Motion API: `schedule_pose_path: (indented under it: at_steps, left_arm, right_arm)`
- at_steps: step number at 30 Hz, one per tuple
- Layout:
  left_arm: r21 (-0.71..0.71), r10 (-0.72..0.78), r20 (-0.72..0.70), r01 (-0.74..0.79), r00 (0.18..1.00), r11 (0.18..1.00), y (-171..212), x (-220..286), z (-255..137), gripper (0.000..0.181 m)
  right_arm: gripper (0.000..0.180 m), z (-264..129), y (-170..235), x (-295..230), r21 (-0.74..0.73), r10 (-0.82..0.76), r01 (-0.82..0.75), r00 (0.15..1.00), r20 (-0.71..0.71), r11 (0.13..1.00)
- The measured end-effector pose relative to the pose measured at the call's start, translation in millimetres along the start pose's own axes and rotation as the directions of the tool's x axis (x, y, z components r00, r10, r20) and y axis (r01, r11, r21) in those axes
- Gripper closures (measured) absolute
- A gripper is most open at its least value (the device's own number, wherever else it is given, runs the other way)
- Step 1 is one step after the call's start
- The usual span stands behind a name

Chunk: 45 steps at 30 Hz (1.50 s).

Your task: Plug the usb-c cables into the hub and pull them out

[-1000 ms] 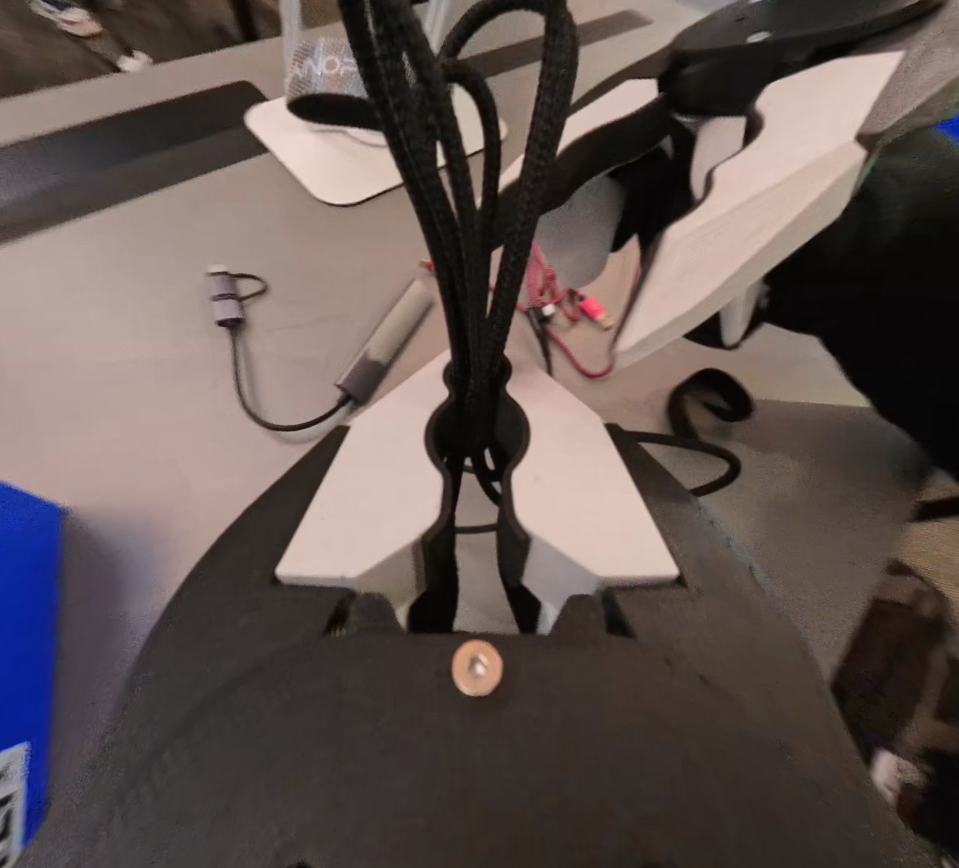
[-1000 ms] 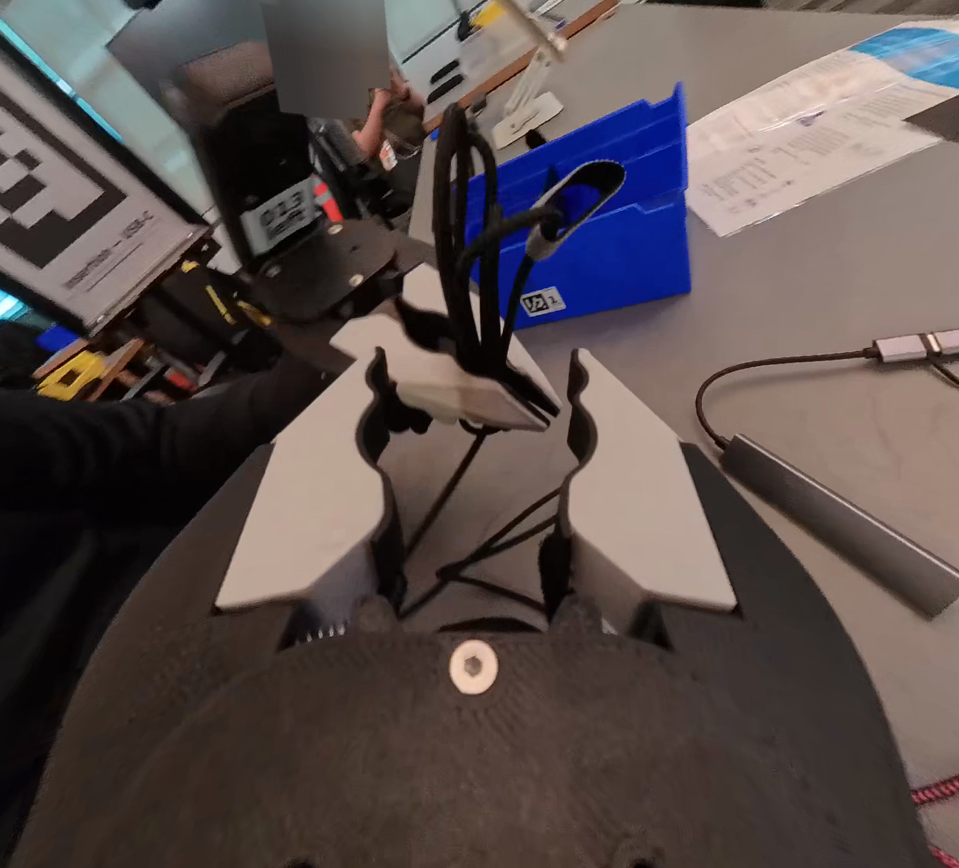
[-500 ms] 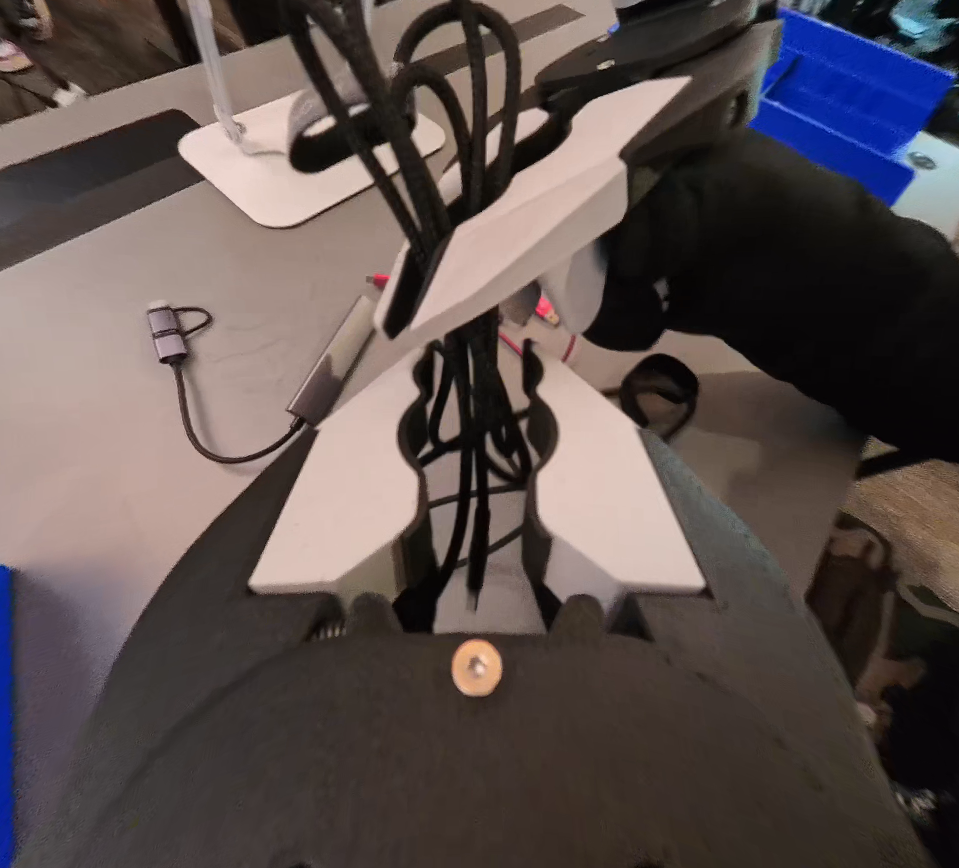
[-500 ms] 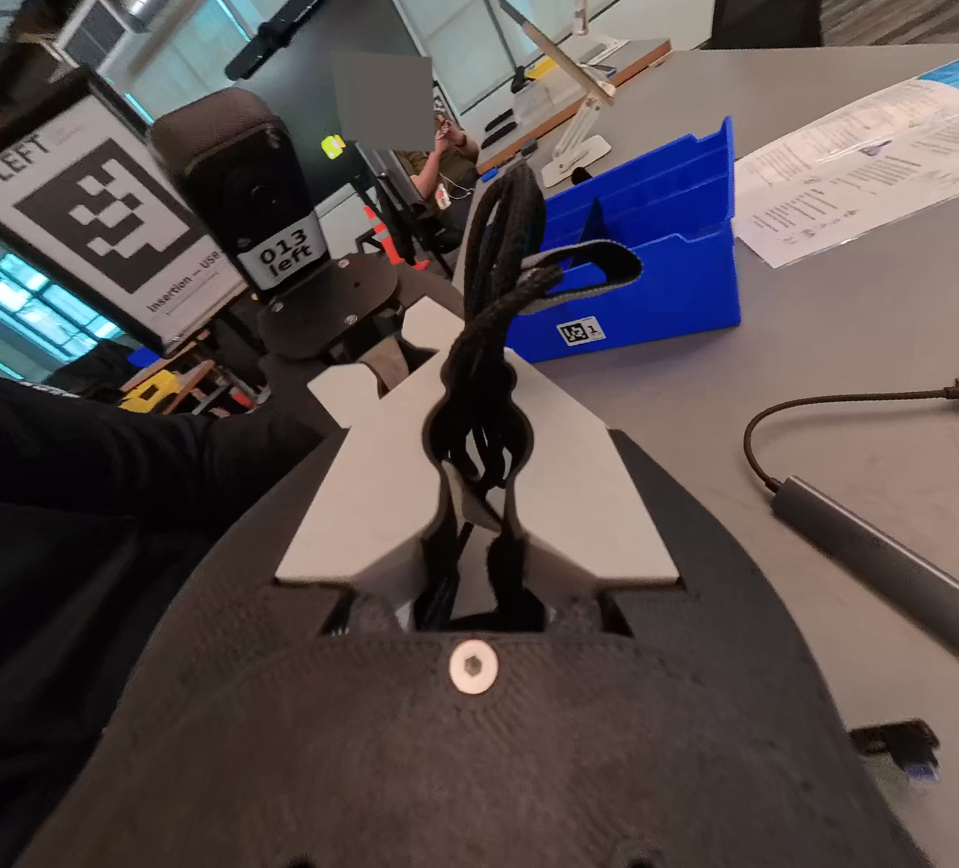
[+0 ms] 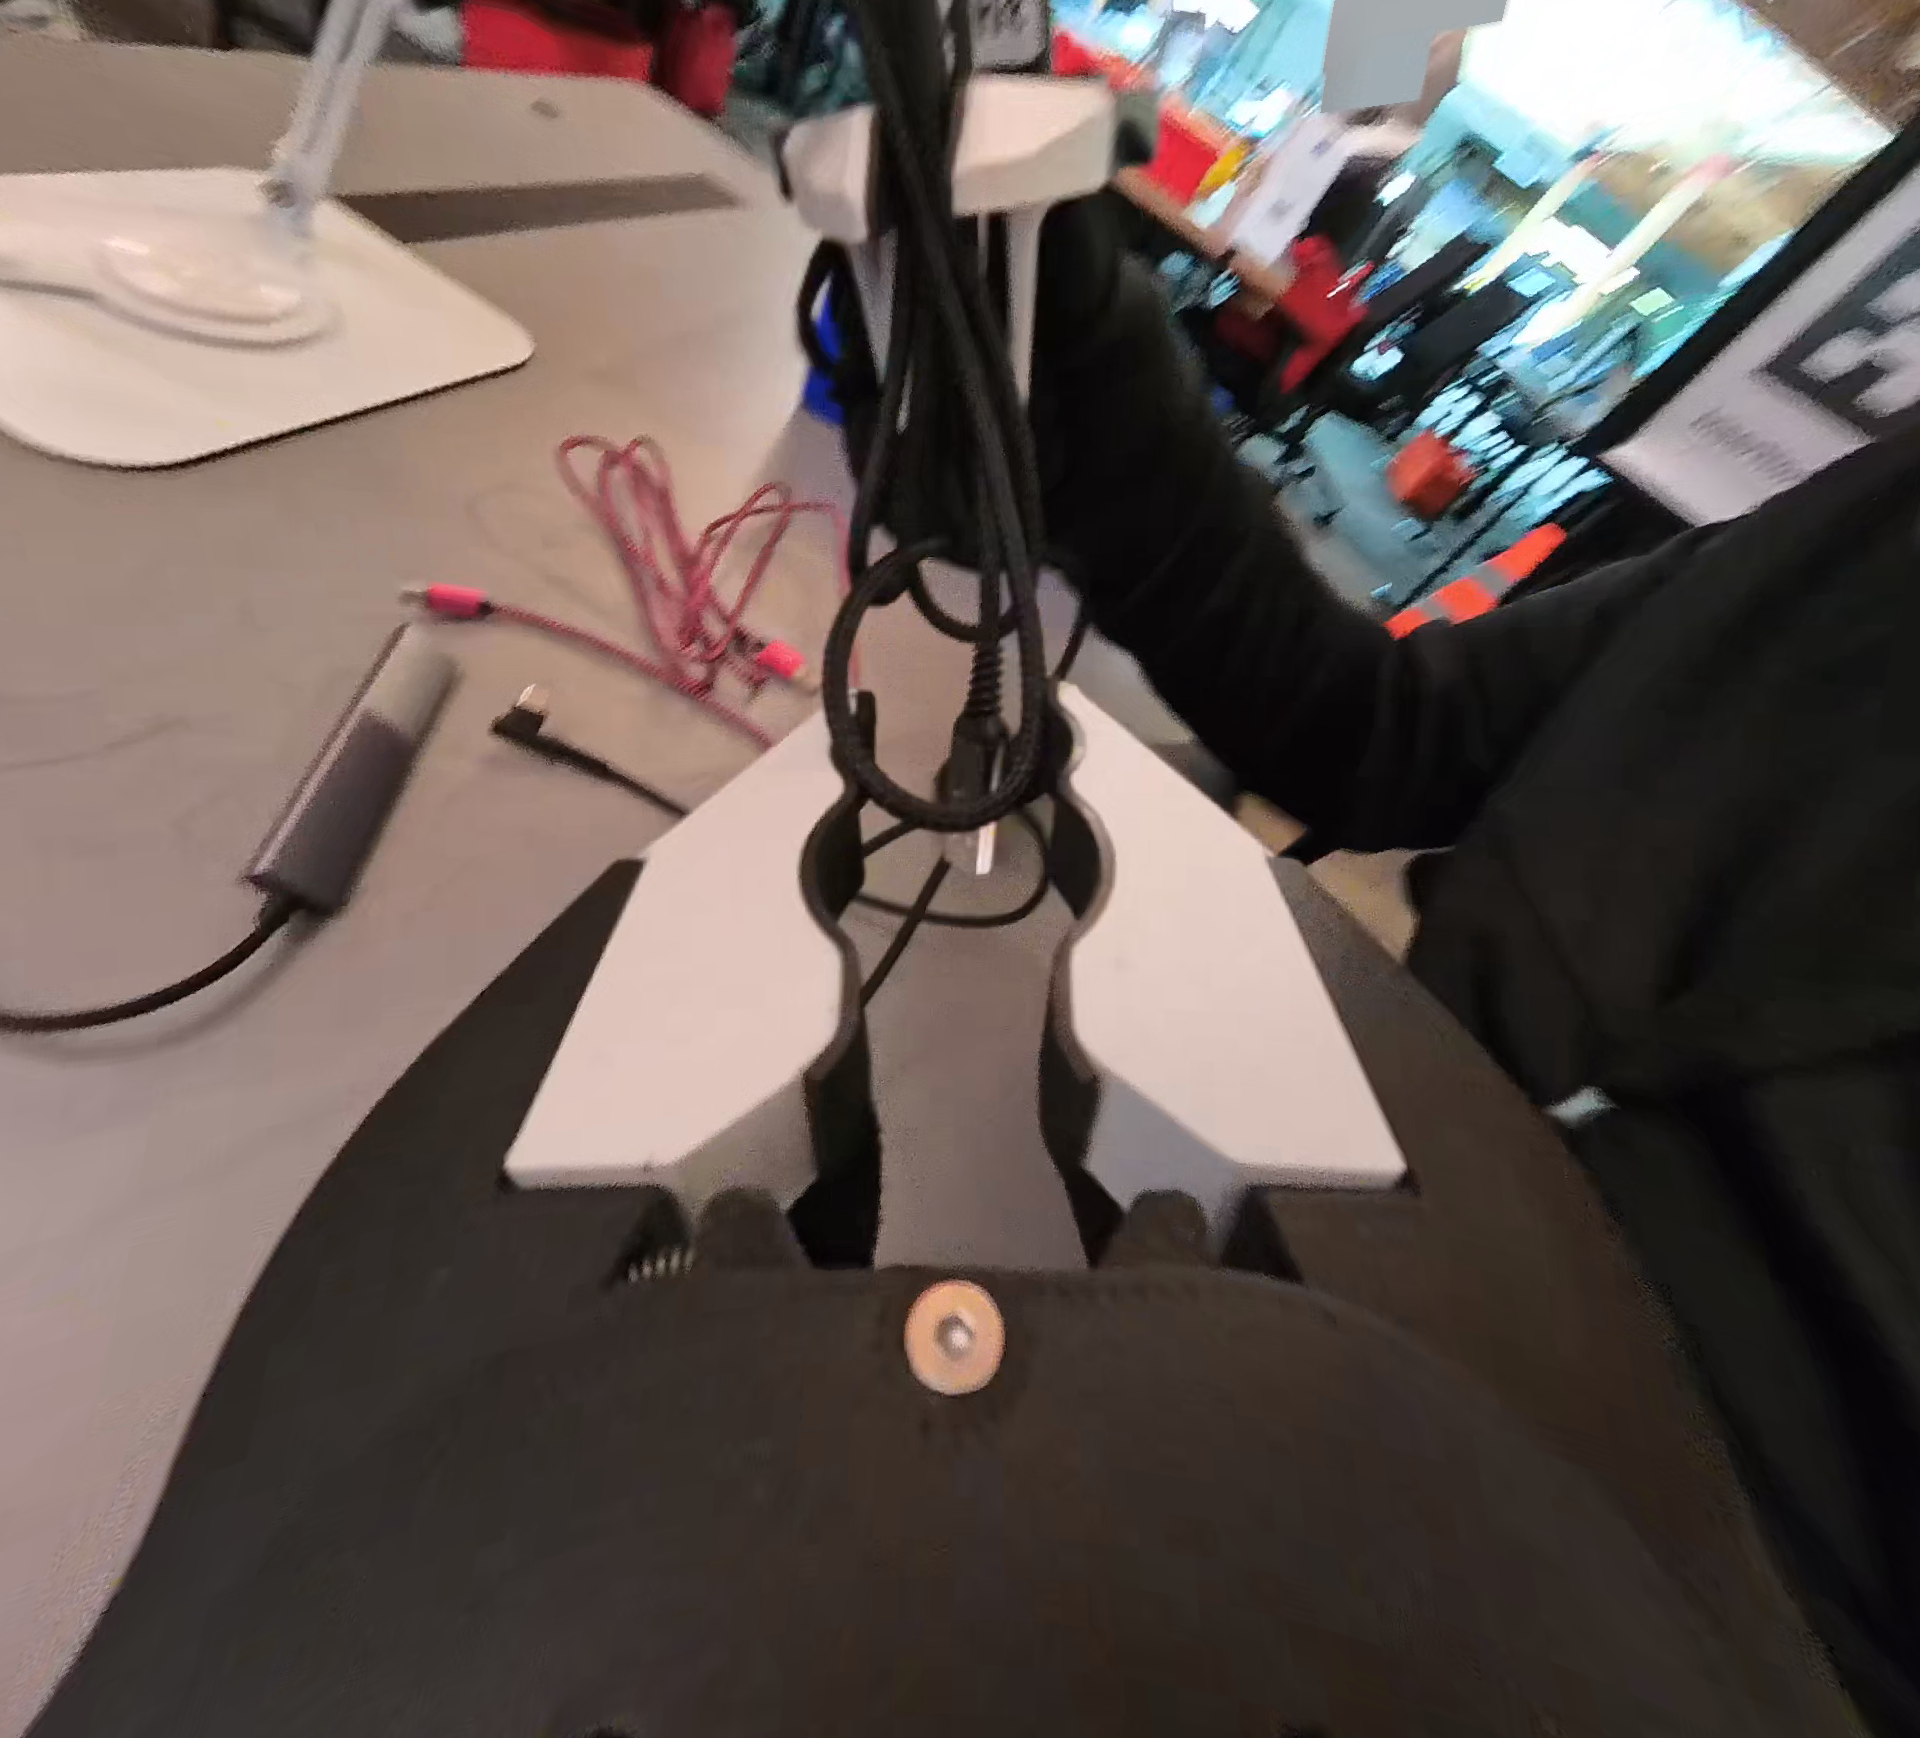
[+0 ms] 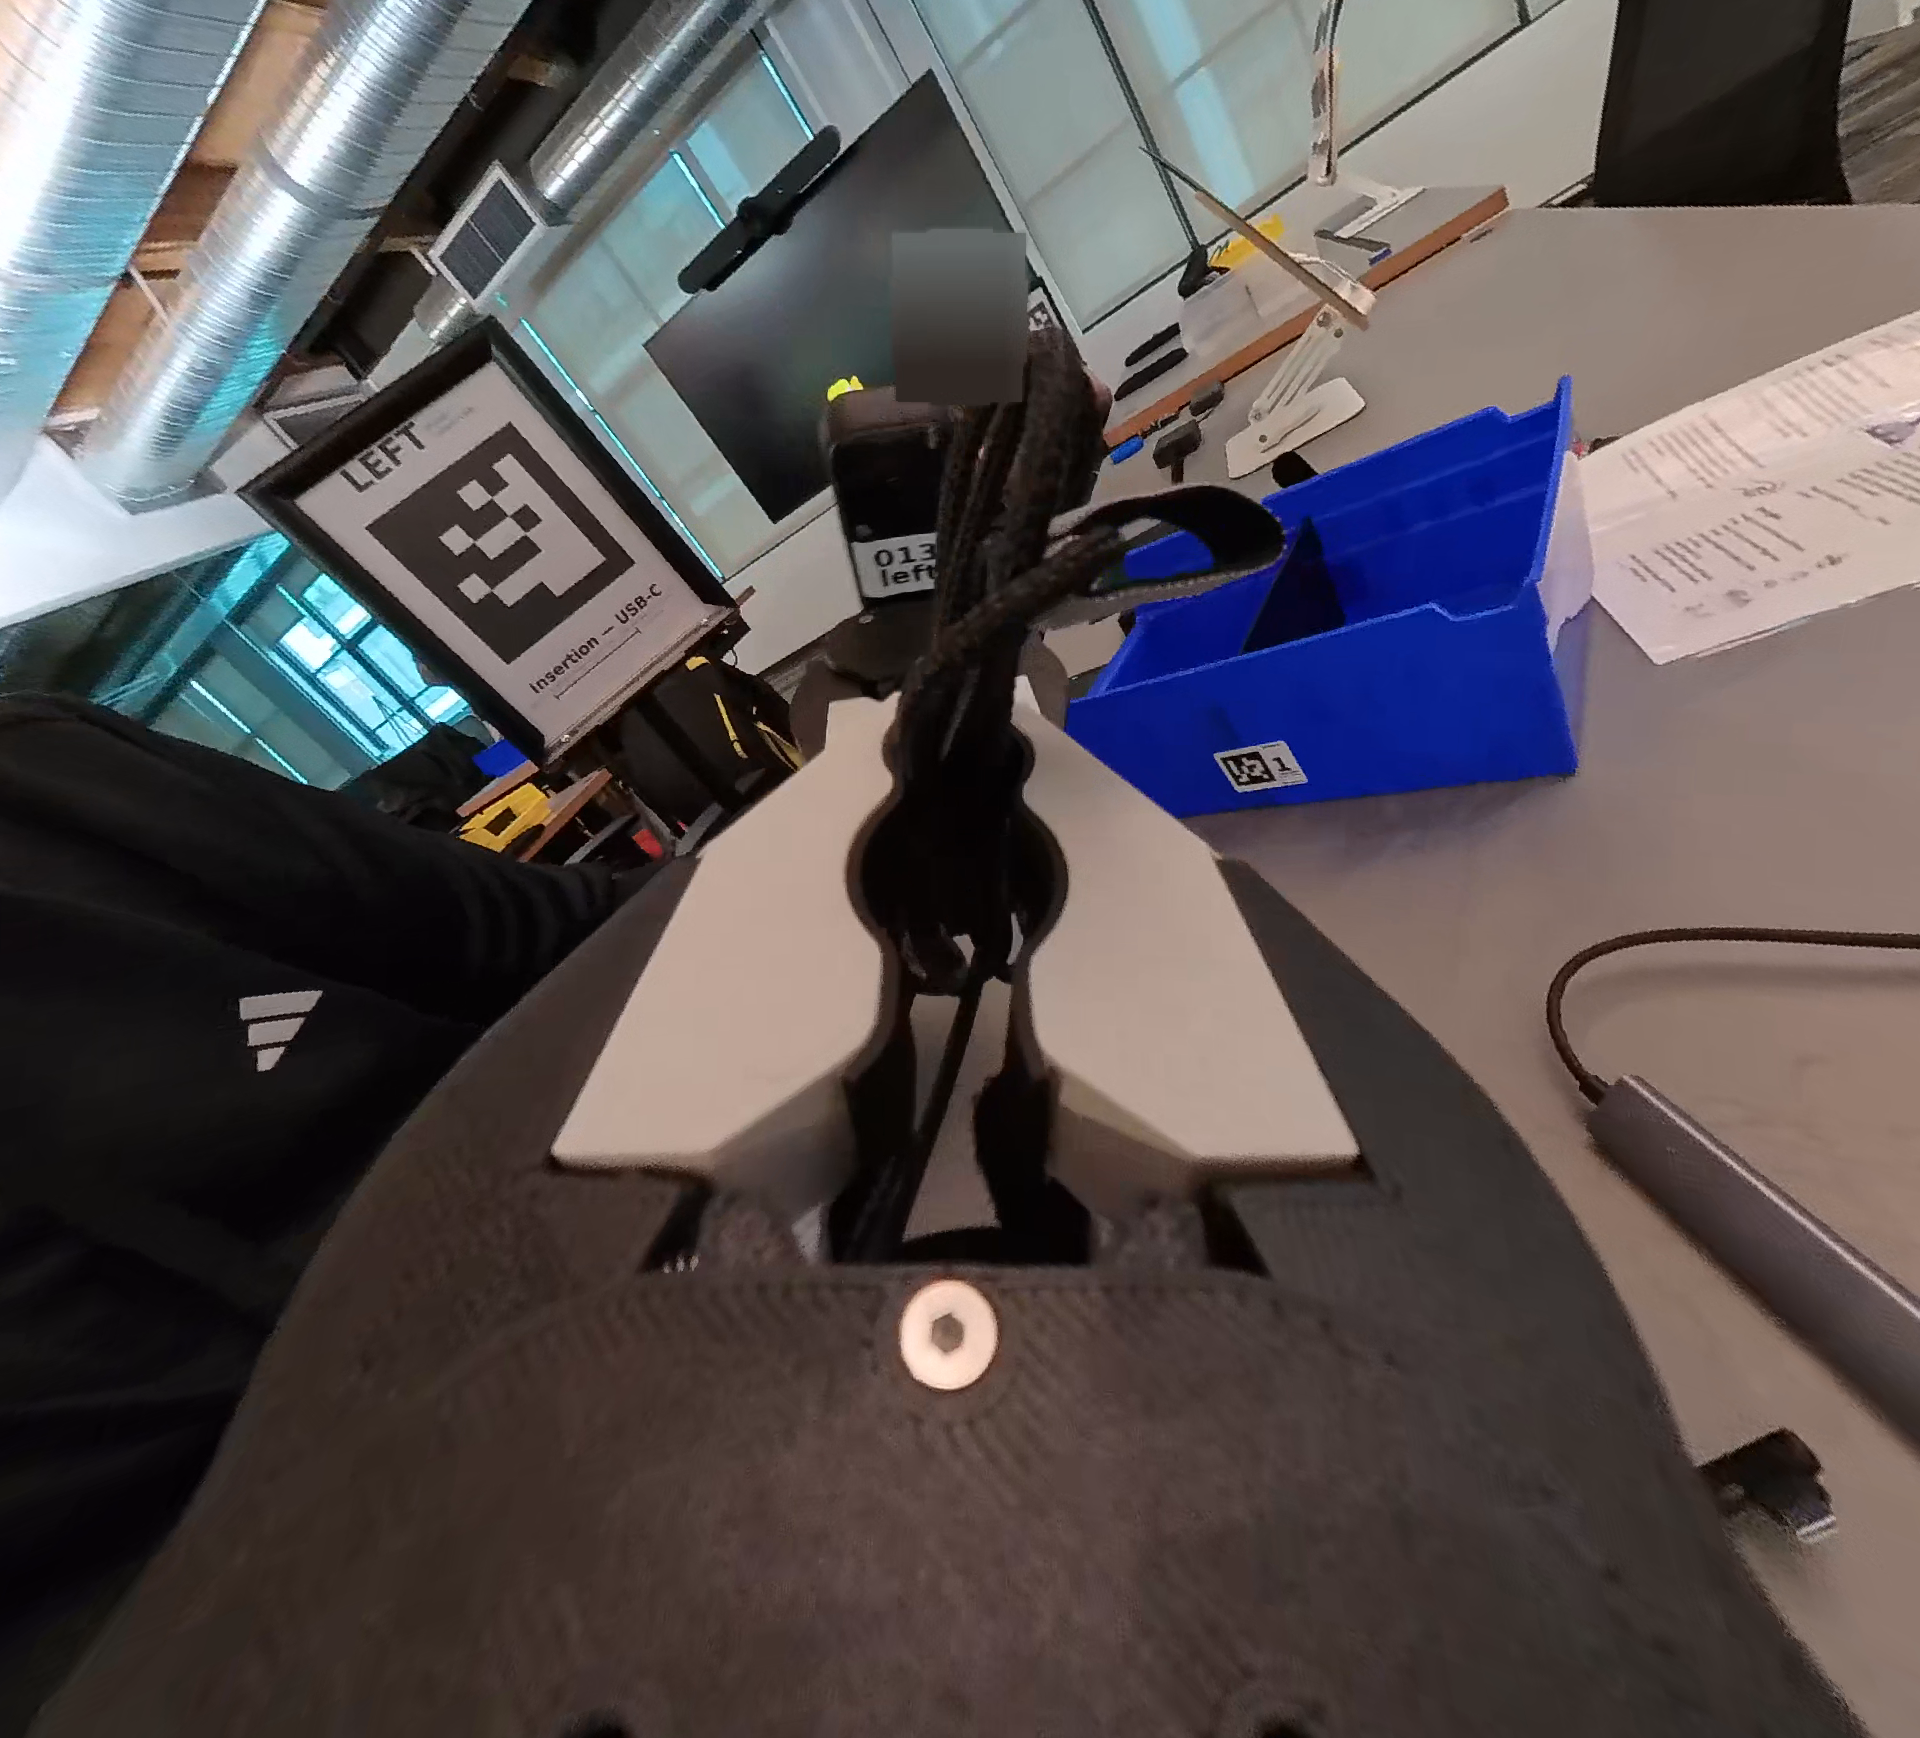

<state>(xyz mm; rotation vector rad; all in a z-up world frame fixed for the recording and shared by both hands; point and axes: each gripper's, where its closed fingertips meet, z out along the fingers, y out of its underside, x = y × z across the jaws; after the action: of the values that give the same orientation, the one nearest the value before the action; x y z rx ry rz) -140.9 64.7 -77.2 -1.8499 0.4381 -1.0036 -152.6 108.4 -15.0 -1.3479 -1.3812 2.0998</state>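
Black cable bundle (image 5: 940,400) hangs clamped in right gripper (image 6: 956,784), plug end dangling between spread fingers of empty left gripper (image 5: 956,815) | hub (image 5: 348,795) lies on table (image 5: 156,608), left | advice: pinch one plug squarely, avoid loops.

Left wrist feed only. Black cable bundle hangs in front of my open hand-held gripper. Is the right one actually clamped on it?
Observer: Yes. In the right wrist view the right hand-held gripper is shut on the black cable bundle, with the strands pinched in the notch between its fingers.
Operator: Is the bundle tied or loose?
Observer: A black strap loops out sideways from its upper part, toward a blue bin on the table. I cannot tell whether it binds every strand.
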Motion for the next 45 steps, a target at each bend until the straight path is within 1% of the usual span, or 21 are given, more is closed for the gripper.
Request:
schedule_pose_path:
  at_steps: [4, 5, 9, 10, 13, 16, 18, 20, 22, 24, 26, 29, 30, 31, 32, 34, 36, 38, 40, 42, 45]
  left_arm:
    - [0.121, -0.034, -0.14, 0.051, 0.99, 0.991, -20, 14, -15, 0.154]
    - [0.151, -0.048, -0.187, 0.077, 0.981, 0.986, -26, 18, -20, 0.151]
    - [0.141, -0.123, -0.364, 0.185, 0.923, 0.972, -30, 31, -28, 0.138]
    - [0.14, -0.128, -0.391, 0.197, 0.911, 0.97, -31, 33, -30, 0.132]
    - [0.137, -0.153, -0.425, 0.23, 0.892, 0.963, -36, 29, -38, 0.129]
    - [0.109, -0.148, -0.33, 0.193, 0.932, 0.975, -39, 13, -45, 0.12]
    - [0.096, -0.11, -0.215, 0.133, 0.97, 0.987, -44, 2, -52, 0.119]
    - [0.087, -0.088, -0.164, 0.103, 0.983, 0.991, -51, -2, -60, 0.125]
    - [0.04, -0.043, -0.101, 0.047, 0.994, 0.998, -51, -4, -62, 0.125]
    - [0.025, -0.033, -0.018, 0.034, 0.999, 0.999, -55, -14, -65, 0.126]
    - [0.049, -0.077, 0.047, 0.075, 0.996, 0.996, -57, -31, -74, 0.135]
    - [0.152, -0.134, 0.14, 0.113, 0.981, 0.982, -59, -53, -95, 0.158]
    - [0.175, -0.131, 0.151, 0.104, 0.98, 0.979, -60, -54, -101, 0.172]
    - [0.197, -0.113, 0.184, 0.076, 0.976, 0.977, -62, -57, -106, 0.181]
    - [0.197, -0.107, 0.229, 0.062, 0.968, 0.978, -61, -61, -109, 0.181]
    - [0.159, -0.077, 0.226, 0.041, 0.971, 0.986, -59, -54, -106, 0.181]
    - [0.122, -0.02, 0.133, 0.003, 0.991, 0.992, -60, -31, -93, 0.178]
    - [-0.007, 0.019, 0.062, -0.018, 0.998, 1.0, -51, -10, -71, 0.154]
    - [-0.134, 0.086, 0.045, -0.08, 0.995, 0.988, -41, 1, -49, 0.15]
    - [-0.298, 0.163, 0.069, -0.136, 0.984, 0.945, -24, 0, -31, 0.15]
    - [-0.52, 0.275, 0.084, -0.193, 0.958, 0.832, 5, -10, -19, 0.152]
  right_arm:
    - [0.172, -5, 0, -6, -0.018, -0.031, 0.031, 0.999, 0.014, 0.999]
    - [0.172, -6, 1, -9, -0.026, -0.042, 0.043, 0.999, 0.025, 0.999]
    - [0.172, -4, 6, -21, -0.065, -0.087, 0.091, 0.994, 0.067, 0.994]
    - [0.172, -3, 8, -24, -0.079, -0.101, 0.107, 0.992, 0.075, 0.991]
    - [0.172, -2, 14, -30, -0.119, -0.141, 0.15, 0.987, 0.078, 0.981]
    - [0.172, -1, 20, -33, -0.152, -0.158, 0.167, 0.985, 0.071, 0.974]
    - [0.172, -2, 24, -32, -0.167, -0.162, 0.171, 0.985, 0.063, 0.971]
    - [0.172, -2, 26, -31, -0.171, -0.161, 0.17, 0.985, 0.065, 0.97]
    - [0.172, -2, 28, -31, -0.174, -0.156, 0.166, 0.985, 0.069, 0.971]
    - [0.172, -2, 28, -33, -0.174, -0.166, 0.176, 0.984, 0.071, 0.969]
    - [0.172, -2, 27, -36, -0.173, -0.173, 0.184, 0.982, 0.075, 0.968]
    - [0.173, -6, 25, -42, -0.165, -0.189, 0.199, 0.979, 0.074, 0.966]
    - [0.173, -8, 26, -43, -0.168, -0.191, 0.201, 0.979, 0.074, 0.965]
    - [0.173, -9, 28, -44, -0.176, -0.195, 0.204, 0.978, 0.07, 0.963]
    - [0.172, -11, 29, -44, -0.18, -0.197, 0.207, 0.978, 0.067, 0.962]
    - [0.173, -15, 31, -47, -0.186, -0.195, 0.205, 0.978, 0.07, 0.961]
    - [0.173, -17, 32, -48, -0.196, -0.197, 0.207, 0.978, 0.069, 0.958]
    - [0.173, -18, 35, -48, -0.212, -0.199, 0.209, 0.978, 0.067, 0.955]
    - [0.173, -17, 39, -49, -0.225, -0.195, 0.207, 0.978, 0.074, 0.952]
    - [0.173, -14, 43, -49, -0.235, -0.188, 0.202, 0.979, 0.081, 0.951]
    - [0.174, -11, 46, -51, -0.24, -0.184, 0.201, 0.979, 0.092, 0.95]
